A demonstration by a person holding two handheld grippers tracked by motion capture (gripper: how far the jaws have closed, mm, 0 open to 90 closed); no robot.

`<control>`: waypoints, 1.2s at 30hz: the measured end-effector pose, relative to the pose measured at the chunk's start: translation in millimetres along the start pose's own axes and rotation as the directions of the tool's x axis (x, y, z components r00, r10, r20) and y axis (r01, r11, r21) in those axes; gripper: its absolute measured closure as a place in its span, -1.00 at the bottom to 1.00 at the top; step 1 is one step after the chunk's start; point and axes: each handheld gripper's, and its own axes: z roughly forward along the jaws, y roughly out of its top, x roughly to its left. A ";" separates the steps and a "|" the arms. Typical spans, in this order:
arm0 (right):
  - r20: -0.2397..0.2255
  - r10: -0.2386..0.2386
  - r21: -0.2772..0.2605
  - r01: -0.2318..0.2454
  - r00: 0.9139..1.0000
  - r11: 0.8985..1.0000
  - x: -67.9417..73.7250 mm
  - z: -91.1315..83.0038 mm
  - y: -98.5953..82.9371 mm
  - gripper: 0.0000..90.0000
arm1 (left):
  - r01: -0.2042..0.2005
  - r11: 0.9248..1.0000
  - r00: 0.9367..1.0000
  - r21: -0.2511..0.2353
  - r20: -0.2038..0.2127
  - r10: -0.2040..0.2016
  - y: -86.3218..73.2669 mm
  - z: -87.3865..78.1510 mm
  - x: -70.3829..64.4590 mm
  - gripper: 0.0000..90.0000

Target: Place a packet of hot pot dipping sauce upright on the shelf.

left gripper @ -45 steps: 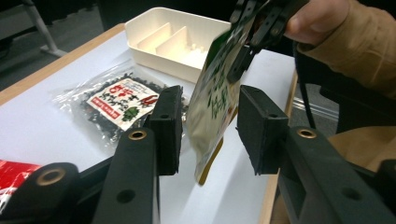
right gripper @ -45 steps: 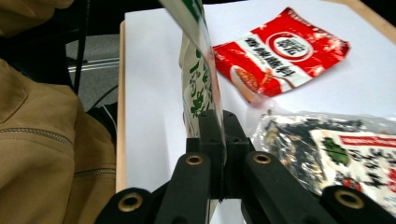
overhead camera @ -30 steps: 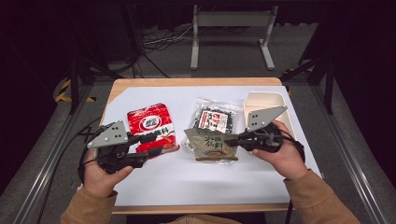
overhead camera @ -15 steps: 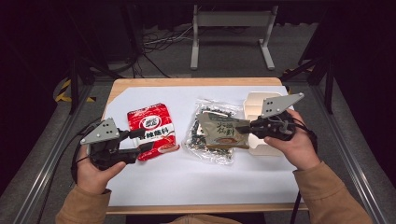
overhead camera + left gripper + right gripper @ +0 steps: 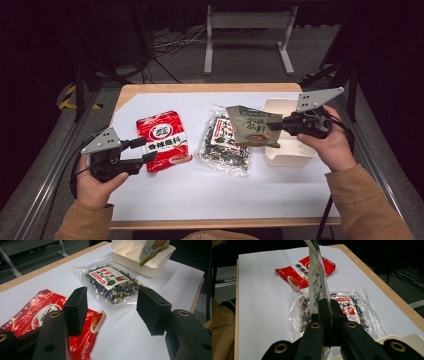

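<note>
My right gripper (image 5: 274, 126) is shut on the edge of an olive-green food packet (image 5: 250, 126) and holds it in the air beside the white divided box (image 5: 292, 155). In the right gripper view the packet (image 5: 317, 277) stands edge-on between the shut jaws of that gripper (image 5: 329, 307). A clear bag of dark dried food (image 5: 224, 142) lies flat on the white sheet mid-table. A red noodle packet (image 5: 161, 139) lies to its left. My left gripper (image 5: 144, 151) is open at the red packet's near left edge, nothing between its fingers (image 5: 77, 310).
The white sheet (image 5: 215, 190) covers most of the wooden table (image 5: 200, 88). The white box (image 5: 140, 257) has inner dividers. A metal stand (image 5: 247, 30) and cables sit on the dark floor beyond the table.
The right gripper has lifted the green packet off the clear bag and carried it right, towards the white box. The left gripper has drawn back left, off the red packet.
</note>
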 end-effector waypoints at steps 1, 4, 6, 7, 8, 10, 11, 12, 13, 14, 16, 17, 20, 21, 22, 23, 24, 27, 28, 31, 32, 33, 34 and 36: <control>0.006 0.000 -0.002 0.000 1.000 1.000 -3.4 -1.9 -0.7 1.00 | -0.001 1.000 1.000 -0.002 -0.004 0.001 -0.8 -0.3 1.0 -0.08; 0.010 0.007 -0.005 -0.007 1.000 1.000 -10.3 -6.0 -1.8 1.00 | 0.009 1.000 1.000 0.001 -0.013 -0.009 -3.5 -1.3 2.9 -0.09; 0.012 0.007 -0.010 -0.007 1.000 1.000 -15.2 -8.8 -2.2 1.00 | 0.014 1.000 1.000 0.006 -0.018 -0.014 -5.1 -2.0 4.2 -0.09; 0.013 0.007 -0.010 -0.007 1.000 1.000 -17.2 -10.3 -2.3 1.00 | 0.014 1.000 1.000 0.006 -0.023 -0.014 -6.1 -2.3 5.0 -0.09; 0.013 0.007 -0.010 -0.007 1.000 1.000 -17.2 -10.3 -2.3 1.00 | 0.014 1.000 1.000 0.006 -0.023 -0.014 -6.1 -2.3 5.0 -0.10; 0.017 0.001 -0.015 -0.001 1.000 1.000 -21.9 -13.1 -2.3 1.00 | 0.026 1.000 0.999 0.009 -0.029 -0.026 -8.0 -2.6 5.9 -0.10; 0.018 0.001 -0.015 -0.001 1.000 1.000 -24.5 -14.6 -2.3 1.00 | 0.024 1.000 0.999 0.011 -0.032 -0.024 -8.5 -2.8 6.5 -0.10; 0.017 0.004 -0.015 -0.003 1.000 1.000 -28.1 -16.3 -2.4 1.00 | 0.024 1.000 0.999 0.014 -0.034 -0.024 -9.3 -3.0 7.3 -0.11; 0.017 0.004 -0.015 -0.003 1.000 1.000 -28.1 -16.3 -2.4 1.00 | 0.024 1.000 0.999 0.015 -0.038 -0.023 -9.9 -2.9 8.1 -0.11; 0.020 0.001 -0.015 -0.001 1.000 1.000 -30.3 -17.2 -2.8 1.00 | 0.027 1.000 0.999 0.015 -0.039 -0.026 -10.7 -2.7 8.7 -0.11; 0.021 0.003 -0.015 -0.002 1.000 1.000 -34.6 -18.9 -3.5 1.00 | 0.031 0.999 0.999 0.017 -0.044 -0.030 -12.0 -2.2 10.3 -0.12; 0.023 0.004 -0.017 -0.004 1.000 1.000 -36.8 -19.7 -4.0 1.00 | 0.032 0.999 0.998 0.017 -0.045 -0.031 -12.7 -2.0 11.2 -0.12; 0.029 0.003 -0.021 -0.002 1.000 1.000 -43.8 -22.3 -6.0 1.00 | 0.046 0.999 0.998 0.018 -0.052 -0.045 -14.7 -1.6 13.6 -0.13; 0.032 0.003 -0.023 -0.002 0.999 1.000 -46.6 -23.3 -6.8 1.00 | 0.041 0.999 0.998 0.020 -0.052 -0.040 -15.2 -1.7 15.0 -0.13; 0.035 0.001 -0.022 0.000 0.999 1.000 -49.0 -24.2 -7.3 1.00 | 0.043 0.999 0.998 0.020 -0.055 -0.042 -15.5 -1.6 15.5 -0.13; 0.038 0.000 -0.023 0.001 0.999 1.000 -50.8 -24.8 -7.5 1.00 | 0.042 0.999 0.998 0.022 -0.056 -0.041 -16.0 -1.6 16.6 -0.13; 0.045 -0.001 -0.022 0.002 0.999 1.000 -55.5 -26.5 -7.9 1.00 | 0.045 0.999 0.997 0.022 -0.061 -0.044 -16.8 -1.7 18.0 -0.13; 0.051 0.000 -0.022 0.002 0.999 1.000 -60.4 -27.9 -8.0 1.00 | 0.056 0.998 0.997 0.022 -0.063 -0.055 -17.8 -1.4 19.1 -0.13; 0.054 0.002 -0.021 -0.001 0.999 1.000 -62.8 -28.6 -8.0 1.00 | 0.056 0.998 0.996 0.023 -0.065 -0.054 -18.4 -1.3 20.0 -0.13; 0.058 -0.002 -0.023 0.003 0.998 1.000 -69.8 -30.0 -8.1 1.00 | 0.057 0.998 0.996 0.028 -0.072 -0.055 -20.2 -0.5 22.7 -0.14; 0.060 0.000 -0.025 0.001 0.998 1.000 -72.2 -30.3 -8.3 1.00 | 0.056 0.998 0.996 0.030 -0.075 -0.054 -21.0 -0.2 24.1 -0.14; 0.063 0.000 -0.026 0.002 0.998 1.000 -75.4 -30.8 -8.7 1.00 | 0.063 0.997 0.995 0.033 -0.076 -0.060 -21.6 -0.1 24.6 -0.14; 0.066 0.002 -0.028 0.000 0.998 1.000 -77.8 -31.2 -9.0 1.00 | 0.060 0.998 0.995 0.033 -0.077 -0.057 -22.0 0.1 25.6 -0.14; 0.076 0.003 -0.035 -0.001 0.997 0.999 -84.7 -32.6 -10.1 1.00 | 0.067 0.997 0.994 0.035 -0.089 -0.063 -23.8 1.2 28.1 -0.14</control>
